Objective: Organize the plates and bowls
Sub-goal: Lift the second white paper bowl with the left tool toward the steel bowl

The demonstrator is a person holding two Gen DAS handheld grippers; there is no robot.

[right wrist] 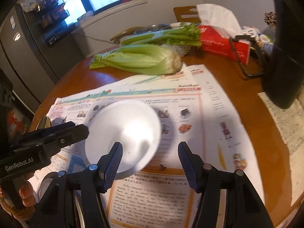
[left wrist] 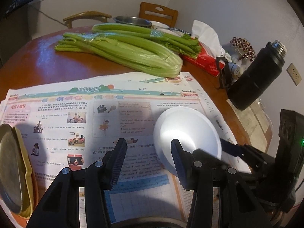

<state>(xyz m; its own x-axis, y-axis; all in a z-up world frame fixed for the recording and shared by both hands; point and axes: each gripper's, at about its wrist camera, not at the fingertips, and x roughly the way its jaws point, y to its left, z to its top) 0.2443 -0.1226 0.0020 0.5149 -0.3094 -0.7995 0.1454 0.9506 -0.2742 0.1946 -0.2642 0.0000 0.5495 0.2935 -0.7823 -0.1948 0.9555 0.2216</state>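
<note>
A white bowl (left wrist: 190,125) hangs tilted over the newspaper (left wrist: 76,117), its hollow facing both cameras. My left gripper (left wrist: 148,141) has its jaws apart; its right finger (left wrist: 177,155) lies across the bowl's lower inside, and its left finger stays clear of the bowl. In the right wrist view the bowl (right wrist: 129,125) sits left of centre. My right gripper (right wrist: 150,144) also has its jaws apart, its left finger (right wrist: 114,159) over the bowl's lower rim. The left gripper (right wrist: 81,131) touches the bowl's left rim there. Whether the bowl rests on the paper I cannot tell.
A dark plate on a yellow one (left wrist: 13,171) sits at the table's left edge. Celery (left wrist: 123,51), a red tissue box (left wrist: 207,60), a black bottle (left wrist: 256,76) and a steel bowl (left wrist: 133,20) crowd the far side of the round wooden table (left wrist: 38,60).
</note>
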